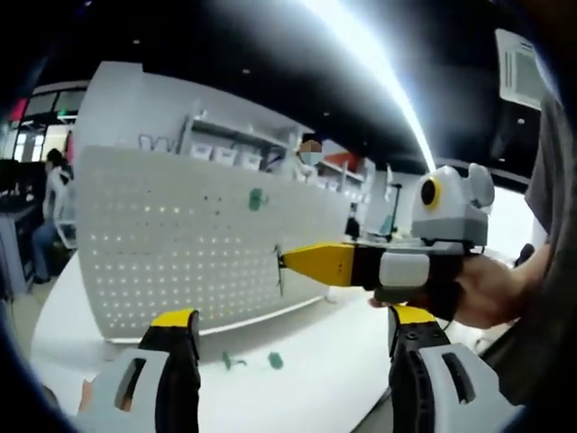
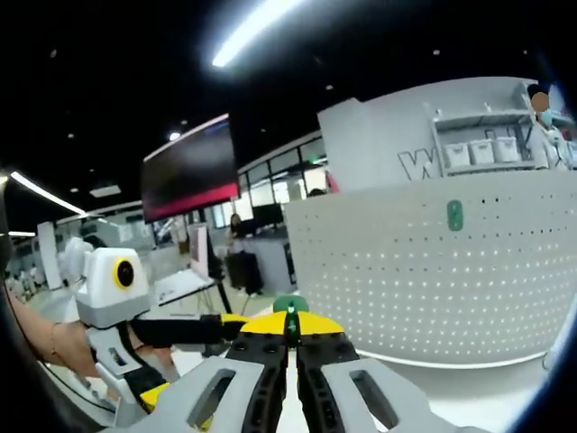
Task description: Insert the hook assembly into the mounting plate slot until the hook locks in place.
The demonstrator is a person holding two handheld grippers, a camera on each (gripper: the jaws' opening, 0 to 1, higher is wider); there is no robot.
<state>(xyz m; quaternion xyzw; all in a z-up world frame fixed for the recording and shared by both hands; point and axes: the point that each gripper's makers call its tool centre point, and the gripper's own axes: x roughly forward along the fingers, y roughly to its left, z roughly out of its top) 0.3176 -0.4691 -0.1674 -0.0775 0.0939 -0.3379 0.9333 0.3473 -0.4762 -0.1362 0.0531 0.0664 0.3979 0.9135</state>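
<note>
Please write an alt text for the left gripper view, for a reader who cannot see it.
The right hand-held gripper, held by a person's hand, holds its shut yellow tips at a white pegboard that already carries one green hook. The left hand-held gripper is open below, above small green parts on the white table.

Counting the things

One white peg board (image 1: 180, 244), one green hook (image 1: 257, 199) on it, two green hooks (image 1: 234, 362) on the table (image 1: 306, 361) past the left tongs (image 1: 293, 361), one in the right tongs (image 2: 290, 336).
</note>
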